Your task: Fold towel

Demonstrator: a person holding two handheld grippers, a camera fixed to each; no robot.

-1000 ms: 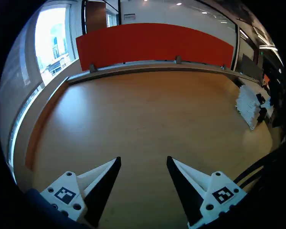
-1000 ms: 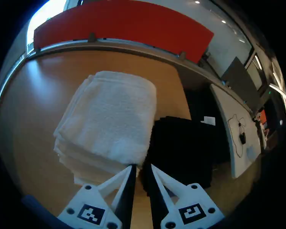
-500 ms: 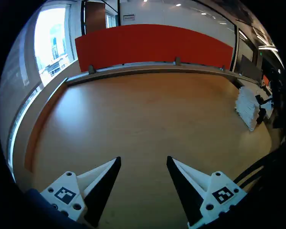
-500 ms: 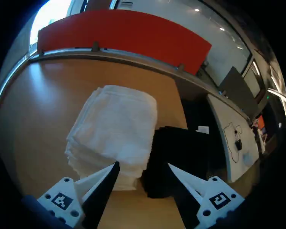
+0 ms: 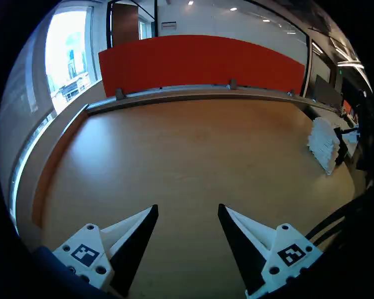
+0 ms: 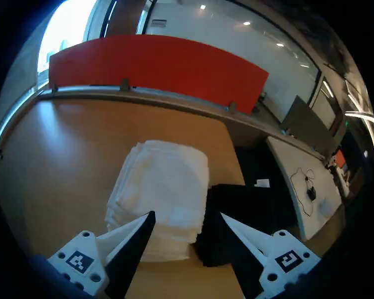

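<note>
While my right gripper (image 6: 184, 234) hovers spread wide, empty, folded towel stack (image 6: 162, 194) sits at 12 o'clock on wooden table (image 6: 62, 159); my left gripper (image 5: 187, 224) also spread, stack at 3 o'clock

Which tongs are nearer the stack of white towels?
Right. The right tongs hang open just short of the towel stack; the left tongs are well away from it.

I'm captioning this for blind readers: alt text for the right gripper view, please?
A stack of folded white towels sits on a wooden table just ahead of the open right gripper. A black object lies beside the stack; a red partition stands behind.
</note>
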